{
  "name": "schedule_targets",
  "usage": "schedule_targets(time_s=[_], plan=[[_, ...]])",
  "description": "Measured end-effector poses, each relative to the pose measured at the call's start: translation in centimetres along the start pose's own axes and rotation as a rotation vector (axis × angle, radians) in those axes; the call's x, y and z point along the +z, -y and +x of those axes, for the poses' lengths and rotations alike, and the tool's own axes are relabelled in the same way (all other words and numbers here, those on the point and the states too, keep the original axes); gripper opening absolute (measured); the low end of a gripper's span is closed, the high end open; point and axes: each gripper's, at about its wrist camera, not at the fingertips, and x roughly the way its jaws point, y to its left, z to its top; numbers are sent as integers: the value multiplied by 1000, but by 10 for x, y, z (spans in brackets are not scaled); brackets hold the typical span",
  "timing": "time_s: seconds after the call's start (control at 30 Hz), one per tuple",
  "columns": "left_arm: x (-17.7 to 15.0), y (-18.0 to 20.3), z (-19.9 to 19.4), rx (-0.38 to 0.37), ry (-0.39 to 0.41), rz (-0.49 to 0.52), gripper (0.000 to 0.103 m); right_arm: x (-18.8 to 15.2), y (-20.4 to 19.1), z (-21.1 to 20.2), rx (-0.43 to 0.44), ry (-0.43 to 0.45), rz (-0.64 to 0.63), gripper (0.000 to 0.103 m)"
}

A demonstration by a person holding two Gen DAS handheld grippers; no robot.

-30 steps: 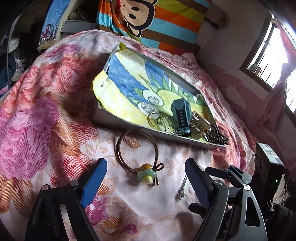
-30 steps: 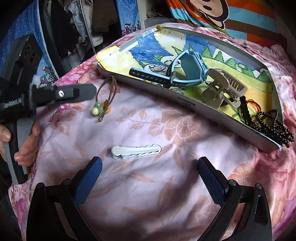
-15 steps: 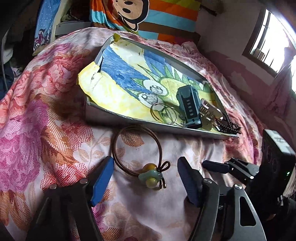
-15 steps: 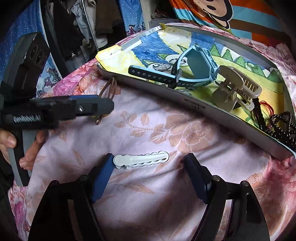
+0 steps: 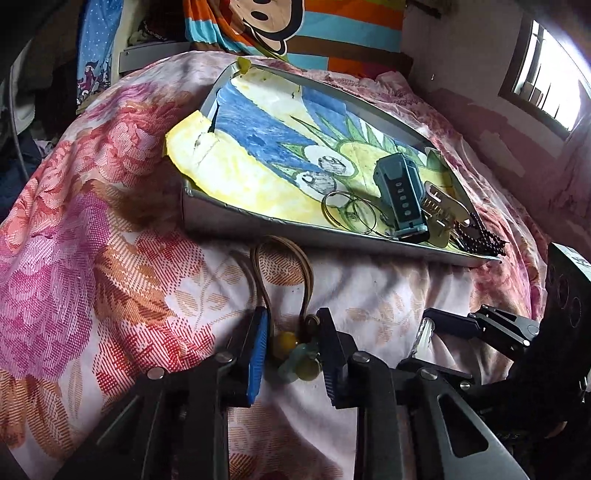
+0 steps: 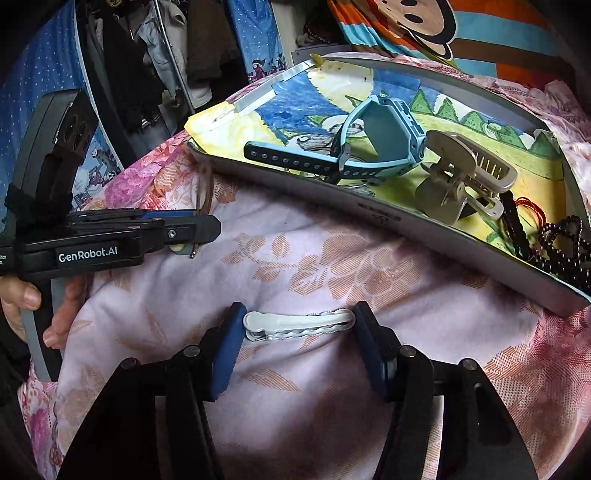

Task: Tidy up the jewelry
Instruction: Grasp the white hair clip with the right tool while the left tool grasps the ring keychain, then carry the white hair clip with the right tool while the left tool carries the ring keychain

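While the left gripper (image 5: 293, 341) is lowered onto the floral bedspread (image 5: 92, 258), its blue-padded fingers (image 5: 256, 354) are seen drawn close on either side of the beaded end of a brown cord bracelet (image 5: 284, 280), the cord being pinched into a narrow loop between them; the yellow and green beads (image 5: 299, 356) lie right between the pads. From the right wrist view, the right gripper (image 6: 299, 339) is seen half closed around a white hair clip (image 6: 297, 321) lying flat on the bedspread, one pad touching the clip's left end and the other at its right end. Whether either item is lifted cannot be told. Just behind both items a shallow grey tray (image 6: 388, 218) is set, lined with a painted blue, yellow and green paper (image 5: 258, 147). Inside the tray, a light blue watch (image 6: 373, 144) with a dark strap is placed toward its middle, a beige claw clip (image 6: 465, 181) beside it, and a string of dark beads (image 6: 561, 240) at the right end, spilling over the rim. Thin wire rings (image 5: 349, 214) are seen in the left wrist view next to the watch. A striped monkey-print pillow (image 5: 295, 26) is propped behind the tray.
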Motion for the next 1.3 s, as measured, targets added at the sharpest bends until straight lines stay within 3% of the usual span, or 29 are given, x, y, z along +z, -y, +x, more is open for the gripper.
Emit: schedule_targets(time_s=[0.17, 0.27, 0.37, 0.47, 0.63, 0.97, 1.17, 1.3], plan=[[0, 3, -6, -21, -18, -9, 22, -3, -1, -5, -19, 24, 1, 54], [-1, 13, -16, -29, -9, 27, 6, -4, 1, -9, -39, 46, 8, 54], [-2, 21, -26, -46, 3, 52, 6, -5, 2, -13, -55, 71, 15, 54], [-4, 26, -26, -15, 12, 78, 5, -5, 4, -15, -65, 81, 19, 54], [-1, 24, -30, -36, 28, 57, 5, -7, 6, -21, -71, 112, 27, 54], [16, 27, -63, -144, 222, 55, 5, -8, 6, -39, -73, 210, 36, 54], [44, 21, -63, -161, 279, 19, 5, 14, 10, -56, -123, 329, 23, 54], [62, 22, -48, -140, 274, 25, 5, 38, 17, -53, -180, 372, 33, 54]])
